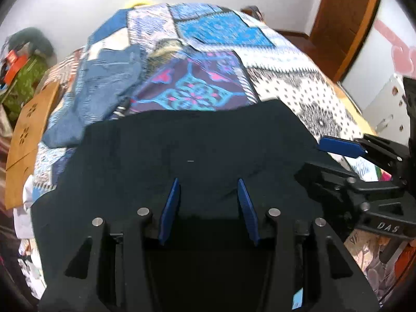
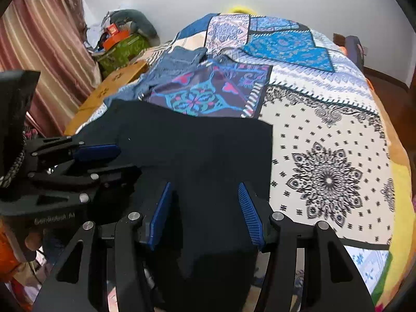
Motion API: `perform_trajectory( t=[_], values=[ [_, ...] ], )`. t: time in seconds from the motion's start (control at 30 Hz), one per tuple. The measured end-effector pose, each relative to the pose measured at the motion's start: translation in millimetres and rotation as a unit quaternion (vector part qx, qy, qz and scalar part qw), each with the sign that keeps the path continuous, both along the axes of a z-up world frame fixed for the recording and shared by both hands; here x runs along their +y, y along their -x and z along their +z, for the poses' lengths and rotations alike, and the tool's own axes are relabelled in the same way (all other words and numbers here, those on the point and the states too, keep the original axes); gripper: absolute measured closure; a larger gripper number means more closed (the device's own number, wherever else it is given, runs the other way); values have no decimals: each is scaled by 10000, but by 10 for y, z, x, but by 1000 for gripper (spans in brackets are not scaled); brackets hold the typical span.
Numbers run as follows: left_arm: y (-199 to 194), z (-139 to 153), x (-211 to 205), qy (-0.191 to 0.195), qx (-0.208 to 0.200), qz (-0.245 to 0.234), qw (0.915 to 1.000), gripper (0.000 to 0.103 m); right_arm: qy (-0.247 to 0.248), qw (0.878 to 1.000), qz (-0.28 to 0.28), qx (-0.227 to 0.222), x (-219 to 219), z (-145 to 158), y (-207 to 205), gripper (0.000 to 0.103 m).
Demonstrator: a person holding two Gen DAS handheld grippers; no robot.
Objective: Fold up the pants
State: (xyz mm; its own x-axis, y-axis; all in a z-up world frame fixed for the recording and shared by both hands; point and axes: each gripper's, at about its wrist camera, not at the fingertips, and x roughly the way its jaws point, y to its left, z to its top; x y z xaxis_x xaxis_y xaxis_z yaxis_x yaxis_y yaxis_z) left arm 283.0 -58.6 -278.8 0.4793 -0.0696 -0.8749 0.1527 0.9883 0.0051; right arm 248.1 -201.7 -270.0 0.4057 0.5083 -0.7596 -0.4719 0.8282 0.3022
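Two claws hang over the near end of the dark pants (image 1: 197, 143), which lie flat on the patchwork bedspread (image 2: 327, 140) with their near part draping off the bed's edge. The left claw (image 1: 209, 208) stands released, blue pads apart with only cloth beneath them. The right claw (image 2: 205, 208) is likewise parted over the fabric; whether its tips brush the cloth is hard to tell, dark on dark. A pair of blue jeans (image 1: 104, 88) lies crumpled beyond the pants, just beside their far corner. The risk from here: a pinch may catch only the top layer, so the fold drags askew, or the hanging part pulls the pants off the bed.
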Motion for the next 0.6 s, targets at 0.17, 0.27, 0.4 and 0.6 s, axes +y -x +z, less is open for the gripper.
perform_trajectory(
  t=[0.17, 0.27, 0.4, 0.6],
  values=[
    [247, 407, 376, 77, -402, 315, 9987, 56, -39, 9996, 3, -294, -2, 231, 122, 52],
    [416, 619, 604, -51, -629, 478, 9969, 56, -83, 9990, 14, -429, 75, 351, 171, 52],
    [680, 871, 941, -161, -916, 684, 9933, 56, -186, 9981, 54, -581, 219, 477, 247, 52],
    [1051, 1047, 1578, -414, -1091, 1163, 9863, 52, -291, 9961, 271, -782, 551, 627, 360, 52]
  ],
)
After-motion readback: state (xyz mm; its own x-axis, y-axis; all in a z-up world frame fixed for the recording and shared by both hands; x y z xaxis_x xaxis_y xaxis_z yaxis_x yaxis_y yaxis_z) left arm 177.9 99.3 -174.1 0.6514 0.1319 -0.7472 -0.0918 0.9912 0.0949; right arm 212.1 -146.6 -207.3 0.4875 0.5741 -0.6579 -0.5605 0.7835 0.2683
